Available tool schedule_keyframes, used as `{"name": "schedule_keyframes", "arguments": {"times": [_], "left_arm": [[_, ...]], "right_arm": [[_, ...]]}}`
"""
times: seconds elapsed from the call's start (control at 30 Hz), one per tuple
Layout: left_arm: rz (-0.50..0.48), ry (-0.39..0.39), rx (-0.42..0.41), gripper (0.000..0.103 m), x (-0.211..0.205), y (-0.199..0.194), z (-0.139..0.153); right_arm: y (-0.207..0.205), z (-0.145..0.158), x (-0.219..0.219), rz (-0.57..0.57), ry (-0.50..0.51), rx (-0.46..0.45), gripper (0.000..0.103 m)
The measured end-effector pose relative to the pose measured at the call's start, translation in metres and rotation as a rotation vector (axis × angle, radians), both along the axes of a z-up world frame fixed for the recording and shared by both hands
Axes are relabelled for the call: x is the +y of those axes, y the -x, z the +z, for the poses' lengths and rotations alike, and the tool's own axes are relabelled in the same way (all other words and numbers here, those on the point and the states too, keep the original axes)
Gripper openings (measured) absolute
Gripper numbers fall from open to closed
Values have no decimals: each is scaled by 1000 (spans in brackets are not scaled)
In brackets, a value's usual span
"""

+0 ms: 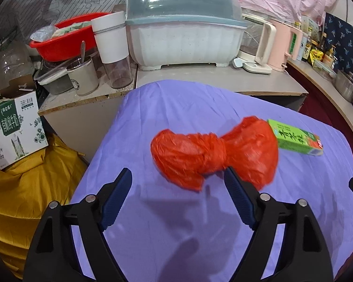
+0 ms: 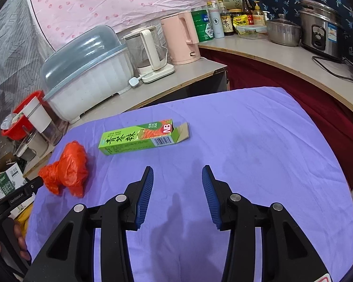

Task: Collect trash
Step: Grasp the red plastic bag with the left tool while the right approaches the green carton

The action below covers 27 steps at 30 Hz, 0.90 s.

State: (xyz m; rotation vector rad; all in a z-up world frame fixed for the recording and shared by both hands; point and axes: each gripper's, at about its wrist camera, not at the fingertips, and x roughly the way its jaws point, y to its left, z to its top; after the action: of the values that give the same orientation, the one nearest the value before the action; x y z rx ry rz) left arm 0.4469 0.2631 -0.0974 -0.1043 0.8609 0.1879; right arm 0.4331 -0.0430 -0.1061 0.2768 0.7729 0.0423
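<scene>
Left wrist view showed the purple cloth carrying a knotted red bag, the green carton touching it at three o'clock. Left gripper gaped just before the bag; right gripper hung open, empty.

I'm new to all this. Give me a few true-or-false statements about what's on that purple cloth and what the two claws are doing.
1. The left claw is open, close to the knotted red plastic bag. True.
2. The right claw grips the green carton. False: it is open, empty, and short of the carton.
3. The carton's end flap is open. True.
4. The bag sits on top of the carton. False: both lie side by side on the purple cloth.
5. The pink kettle stands on the purple cloth. False: it stands on the counter behind.
</scene>
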Motion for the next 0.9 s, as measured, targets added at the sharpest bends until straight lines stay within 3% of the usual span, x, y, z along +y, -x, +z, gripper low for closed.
{"name": "schedule_keyframes", "arguments": {"times": [0.2, 0.23, 0.27, 0.5, 0.57, 0.77, 0.9], "left_arm": [[-26, 68, 6, 76, 8, -25, -11], [-34, 76, 7, 72, 8, -28, -12], [-49, 83, 9, 60, 6, -30, -14], [-153, 69, -9, 24, -18, -35, -13], [-170, 59, -17, 7, -26, -34, -10], [-195, 55, -38, 6, -43, -30, -1], [-185, 42, -37, 6, -48, -31, 0]], "right_arm": [[-31, -6, 1, 0, -25, -2, 42], [-38, -7, 0, 1, -26, -4, 42], [-43, -8, 0, -1, -26, -6, 42], [-75, -17, -5, 12, -73, 7, 42], [-79, -19, -3, 18, -79, 11, 41], [-98, -22, 7, 55, -95, 7, 39], [-112, -27, 10, 81, -104, 28, 24]]}}
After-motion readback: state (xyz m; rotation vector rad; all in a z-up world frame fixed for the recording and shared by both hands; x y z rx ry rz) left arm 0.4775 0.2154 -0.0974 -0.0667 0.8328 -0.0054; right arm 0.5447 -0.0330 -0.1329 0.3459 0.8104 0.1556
